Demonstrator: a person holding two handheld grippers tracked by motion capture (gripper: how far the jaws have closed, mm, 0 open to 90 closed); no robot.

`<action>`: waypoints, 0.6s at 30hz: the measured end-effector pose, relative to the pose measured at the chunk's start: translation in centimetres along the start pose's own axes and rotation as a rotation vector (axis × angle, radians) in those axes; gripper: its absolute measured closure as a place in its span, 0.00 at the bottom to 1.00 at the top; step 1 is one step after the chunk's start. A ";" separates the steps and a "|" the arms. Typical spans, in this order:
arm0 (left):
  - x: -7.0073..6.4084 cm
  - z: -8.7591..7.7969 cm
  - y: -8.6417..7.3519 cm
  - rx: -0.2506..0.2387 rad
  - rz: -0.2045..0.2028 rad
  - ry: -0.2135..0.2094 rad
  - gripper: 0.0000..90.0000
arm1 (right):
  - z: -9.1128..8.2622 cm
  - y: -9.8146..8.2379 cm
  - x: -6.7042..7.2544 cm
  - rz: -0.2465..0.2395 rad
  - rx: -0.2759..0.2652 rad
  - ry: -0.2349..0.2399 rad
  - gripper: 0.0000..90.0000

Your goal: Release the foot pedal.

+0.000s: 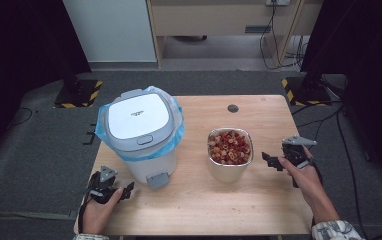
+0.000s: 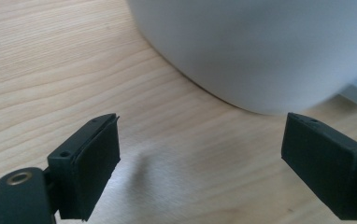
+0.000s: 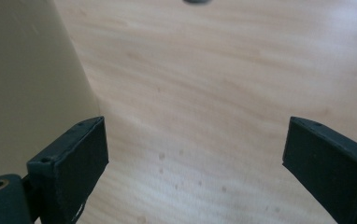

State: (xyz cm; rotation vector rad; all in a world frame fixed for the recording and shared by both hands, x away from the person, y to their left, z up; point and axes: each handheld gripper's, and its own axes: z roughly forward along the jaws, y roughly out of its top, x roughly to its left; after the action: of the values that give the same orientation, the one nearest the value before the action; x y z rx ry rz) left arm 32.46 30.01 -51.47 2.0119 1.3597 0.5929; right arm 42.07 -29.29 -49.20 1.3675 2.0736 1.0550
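A white pedal bin (image 1: 139,125) with a blue bag liner and a closed lid stands at the table's left. Its grey pedal (image 1: 158,180) faces the front edge. A metal container (image 1: 226,172) holding red and beige pieces sits at the middle. My left gripper (image 1: 128,190) lies low by the bin's base, left of the pedal, open and empty. In the left gripper view the bin's wall (image 2: 260,46) curves just beyond the open left gripper (image 2: 204,140). My right gripper (image 1: 269,161) hovers right of the container, open; the container's wall (image 3: 22,84) stands left of the right gripper (image 3: 195,140).
The wooden table (image 1: 214,205) has a small dark hole (image 1: 233,108) near its far edge. Bare wood lies in front of the container and at the right. Dark stands and cables sit on the floor beyond the table.
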 end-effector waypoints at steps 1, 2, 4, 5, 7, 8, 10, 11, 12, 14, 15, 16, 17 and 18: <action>0.3 0.2 0.0 -0.002 -0.009 0.008 0.12 | 0.2 -0.3 -0.1 -0.003 0.010 -0.002 0.08; 0.4 0.3 0.0 0.000 -0.010 0.012 0.12 | 0.4 -0.9 -0.1 0.005 0.016 -0.006 0.08; 0.8 0.6 -0.1 0.010 -0.014 0.017 0.12 | 0.9 -1.6 -0.1 0.021 0.041 -0.014 0.09; 0.9 0.8 -0.1 0.013 -0.013 0.018 0.12 | 1.2 -2.0 -0.2 0.022 0.048 -0.017 0.09; 1.1 1.2 0.0 0.021 -0.010 0.023 0.12 | 1.6 -2.5 -0.1 0.027 0.065 -0.018 0.09; 1.2 1.4 0.0 0.028 -0.007 0.026 0.12 | 1.9 -2.7 0.0 0.033 0.078 -0.020 0.09; 1.3 1.7 -0.1 0.044 -0.001 0.028 0.12 | 2.3 -2.9 0.2 0.018 0.108 -0.030 0.09; 1.4 1.9 -0.1 0.052 0.001 0.030 0.12 | 2.4 -3.0 0.4 0.021 0.114 -0.033 0.09; 1.5 2.0 -0.2 0.052 -0.003 0.027 0.12 | 2.5 -3.0 0.5 0.016 0.115 -0.030 0.09; 1.7 2.1 -0.2 0.047 -0.014 0.020 0.10 | 2.9 -3.4 0.7 0.019 0.125 -0.022 0.08; 1.8 2.1 -0.3 0.043 -0.020 0.016 0.10 | 2.9 -3.5 0.8 0.008 0.116 -0.037 0.08; 1.8 2.2 -0.3 0.040 -0.024 0.014 0.09 | 3.0 -3.6 0.9 -0.004 0.107 -0.050 0.08; 1.8 2.2 -0.4 0.035 -0.024 0.013 0.09 | 3.1 -3.6 1.0 -0.010 0.111 -0.054 0.08; 1.8 2.2 -0.4 0.032 -0.025 0.014 0.08 | 3.1 -3.6 1.0 -0.014 0.111 -0.054 0.08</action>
State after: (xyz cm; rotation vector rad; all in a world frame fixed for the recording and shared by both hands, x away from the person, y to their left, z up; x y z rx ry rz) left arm 34.31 31.27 -53.30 2.0170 1.4089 0.5778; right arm 41.71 -28.06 -53.90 1.4162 2.1269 0.8989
